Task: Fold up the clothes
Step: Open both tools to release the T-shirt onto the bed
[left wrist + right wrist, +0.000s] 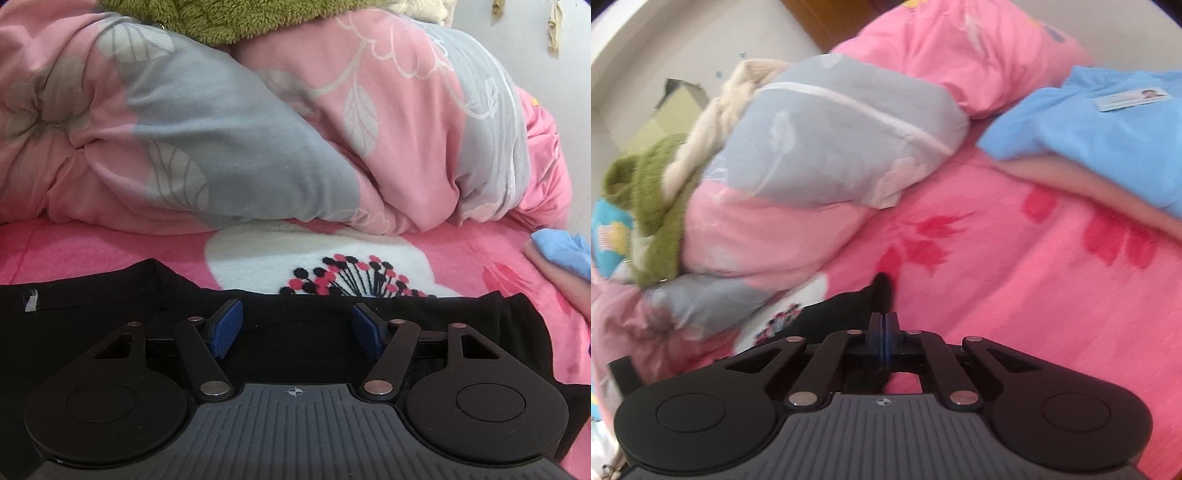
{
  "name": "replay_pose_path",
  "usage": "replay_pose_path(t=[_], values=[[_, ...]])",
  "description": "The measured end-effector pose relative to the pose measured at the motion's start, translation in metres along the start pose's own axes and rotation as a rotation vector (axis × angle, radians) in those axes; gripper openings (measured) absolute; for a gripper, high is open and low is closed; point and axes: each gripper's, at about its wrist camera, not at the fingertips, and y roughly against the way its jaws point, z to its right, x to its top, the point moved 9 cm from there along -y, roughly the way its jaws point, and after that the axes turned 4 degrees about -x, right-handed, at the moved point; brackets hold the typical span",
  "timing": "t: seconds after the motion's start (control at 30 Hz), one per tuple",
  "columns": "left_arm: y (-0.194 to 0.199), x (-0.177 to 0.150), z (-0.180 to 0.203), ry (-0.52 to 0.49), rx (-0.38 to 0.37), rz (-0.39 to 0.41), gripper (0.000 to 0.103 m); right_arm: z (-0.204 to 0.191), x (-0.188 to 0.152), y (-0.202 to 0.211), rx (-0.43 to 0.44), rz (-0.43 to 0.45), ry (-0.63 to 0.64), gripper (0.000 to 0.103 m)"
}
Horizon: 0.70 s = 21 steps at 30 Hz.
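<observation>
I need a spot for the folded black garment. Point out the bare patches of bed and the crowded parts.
Free: the pink bedsheet between the black garment and the blue garment; also the white flower patch below the bundled quilt. Crowded: the back, where the quilt carries a green fleece.

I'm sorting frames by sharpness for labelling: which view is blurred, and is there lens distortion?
Left wrist view: sharp, black garment and quilt crisp, edges bowed by the fisheye. Right wrist view: motion-smeared across quilt and blue garment; its tongs stay sharp.
</observation>
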Motion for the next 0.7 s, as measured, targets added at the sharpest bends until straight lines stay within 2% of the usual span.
replay_pose_path(t=[0.07,0.17,0.23,0.27,0.3,0.33,0.43,0.47,0.53,0.57,0.6,0.7], values=[[0.000,0.000,0.000,0.003,-0.003,0.002,0.066,0.007,0.001,-0.005,-0.017,-0.006,-0.020,0.001],[0.001,0.000,-0.001,0.007,-0.007,0.005,0.066,-0.001,0.001,-0.015,0.056,-0.062,-0.048,0.006],[0.003,0.002,-0.002,0.016,-0.006,0.015,0.065,-0.016,0.005,-0.028,0.045,-0.083,0.027,0.030],[0.003,0.004,-0.004,0.026,-0.006,0.023,0.065,-0.025,0.008,-0.037,0.028,-0.092,0.076,0.052],[0.003,0.005,-0.008,0.039,0.003,0.029,0.065,-0.032,0.013,-0.048,0.020,-0.098,0.116,0.063],[0.004,0.006,-0.012,0.053,0.012,0.034,0.065,-0.040,0.017,-0.058,0.014,-0.104,0.154,0.065],[0.002,0.008,-0.022,0.088,0.017,0.037,0.060,-0.049,0.028,-0.092,-0.006,-0.139,0.170,0.065],[0.002,0.009,-0.024,0.091,0.019,0.041,0.060,-0.050,0.026,-0.104,0.010,-0.179,0.163,0.061],[0.002,0.010,-0.025,0.088,0.026,0.043,0.059,-0.050,0.017,-0.118,0.033,-0.232,0.140,0.032],[0.002,0.010,-0.025,0.087,0.029,0.044,0.059,-0.051,0.015,-0.118,0.026,-0.227,0.150,0.005],[0.002,0.010,-0.026,0.086,0.033,0.045,0.059,-0.052,0.013,-0.117,0.018,-0.218,0.163,0.002],[0.003,0.011,-0.029,0.095,0.043,0.048,0.057,-0.057,0.027,-0.102,0.025,-0.102,0.168,0.002]])
